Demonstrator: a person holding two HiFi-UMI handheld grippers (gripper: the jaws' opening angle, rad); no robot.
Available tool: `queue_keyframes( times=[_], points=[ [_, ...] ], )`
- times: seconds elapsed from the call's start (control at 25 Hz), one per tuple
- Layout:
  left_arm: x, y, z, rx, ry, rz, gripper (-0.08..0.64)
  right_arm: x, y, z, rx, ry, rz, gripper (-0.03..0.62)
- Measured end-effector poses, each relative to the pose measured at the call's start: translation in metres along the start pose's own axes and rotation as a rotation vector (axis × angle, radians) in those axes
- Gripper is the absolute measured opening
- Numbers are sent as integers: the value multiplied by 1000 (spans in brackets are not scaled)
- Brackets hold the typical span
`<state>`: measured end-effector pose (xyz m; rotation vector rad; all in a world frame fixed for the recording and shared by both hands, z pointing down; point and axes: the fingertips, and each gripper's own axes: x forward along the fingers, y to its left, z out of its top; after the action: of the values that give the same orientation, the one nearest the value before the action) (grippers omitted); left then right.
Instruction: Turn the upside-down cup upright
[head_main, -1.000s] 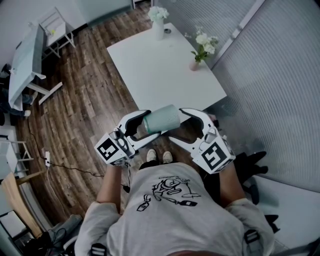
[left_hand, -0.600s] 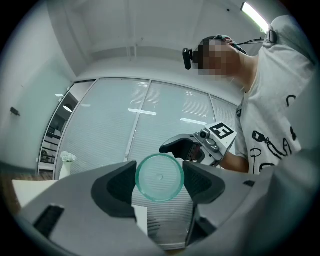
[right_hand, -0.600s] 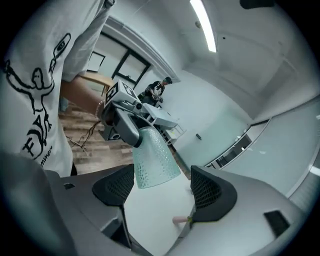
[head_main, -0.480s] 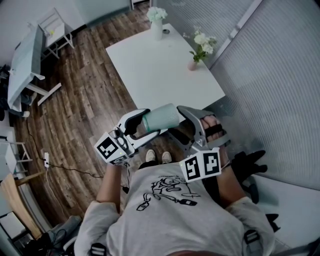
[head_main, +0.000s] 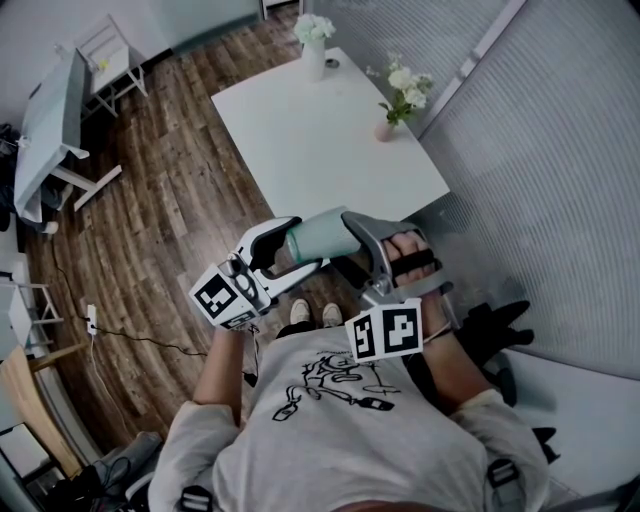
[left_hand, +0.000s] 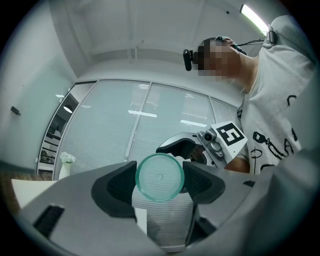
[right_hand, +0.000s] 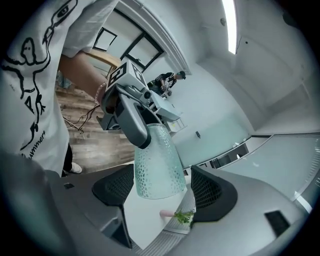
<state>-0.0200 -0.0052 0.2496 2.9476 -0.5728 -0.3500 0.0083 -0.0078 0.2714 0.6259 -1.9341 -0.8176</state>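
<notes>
A pale green dimpled cup (head_main: 322, 236) lies on its side in the air above the person's lap. My left gripper (head_main: 298, 248) is shut on its narrow base end. In the left gripper view the round base (left_hand: 160, 177) sits end-on, pressed between the two pads. My right gripper (head_main: 347, 240) comes from the right, rolled onto its side, with its jaws standing either side of the cup's wide end. In the right gripper view the cup (right_hand: 156, 162) hangs between the pads (right_hand: 212, 192) with a gap on the right side, so the right gripper (right_hand: 162, 189) is open.
Ahead stands a white table (head_main: 330, 150) with a white vase of flowers (head_main: 315, 45) at its far end and a small pink vase (head_main: 388, 128) near the right edge. Ribbed blinds (head_main: 540, 150) run along the right. Wooden floor (head_main: 170, 210) lies to the left.
The right gripper has rolled about its own axis; its marker cube swung in toward the person's chest. Its jaws now straddle the cup's wide end. The left gripper and cup stayed still.
</notes>
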Motion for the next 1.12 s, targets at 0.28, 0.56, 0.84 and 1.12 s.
queue_keyframes(
  times=[0.28,0.56,0.84,1.12],
  points=[
    [2,-2,1,-4,-11,-11,288,9,4,-2,-19,15,13,348],
    [5,-1,0,-4,-4,-18,288,15,5,-6,-42,36,22,347],
    [8,3,0,-7,1,-17,288,18,3,-9,-28,38,21,347],
    [10,7,0,-4,7,-14,288,21,0,-10,10,26,8,345]
  ],
)
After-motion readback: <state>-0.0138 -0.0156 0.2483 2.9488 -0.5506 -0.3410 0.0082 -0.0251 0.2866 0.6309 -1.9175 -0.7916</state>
